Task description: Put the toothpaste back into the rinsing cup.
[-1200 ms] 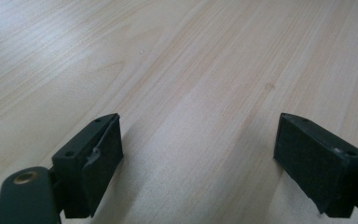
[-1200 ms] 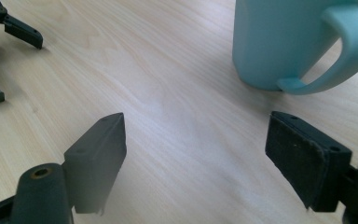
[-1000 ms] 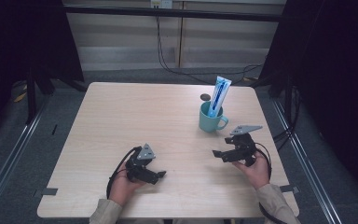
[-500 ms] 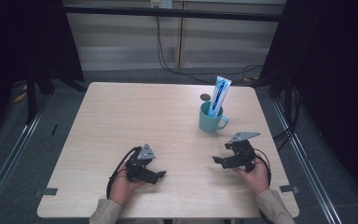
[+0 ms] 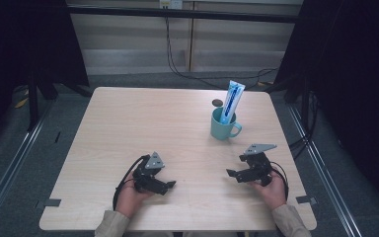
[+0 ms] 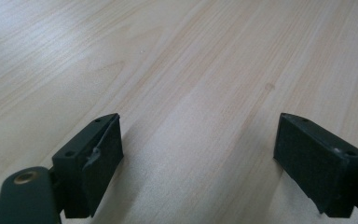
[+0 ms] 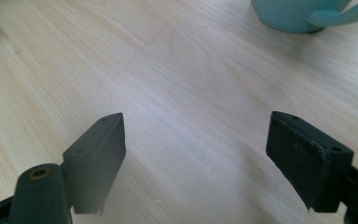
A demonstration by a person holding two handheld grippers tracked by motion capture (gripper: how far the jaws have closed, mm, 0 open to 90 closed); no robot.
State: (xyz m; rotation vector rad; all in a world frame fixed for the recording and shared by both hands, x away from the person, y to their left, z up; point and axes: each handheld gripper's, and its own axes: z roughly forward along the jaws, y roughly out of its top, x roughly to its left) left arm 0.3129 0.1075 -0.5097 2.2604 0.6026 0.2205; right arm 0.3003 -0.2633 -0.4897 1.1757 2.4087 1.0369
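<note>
Jaws wide and empty on both the left gripper (image 5: 170,184) and right gripper (image 5: 229,173), over bare table (image 5: 143,123) near its front edge.

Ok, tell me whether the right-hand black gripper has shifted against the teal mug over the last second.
Yes. In the high view the right black gripper has drawn back toward the person's table edge, farther from the teal mug, which stands unmoved.
</note>
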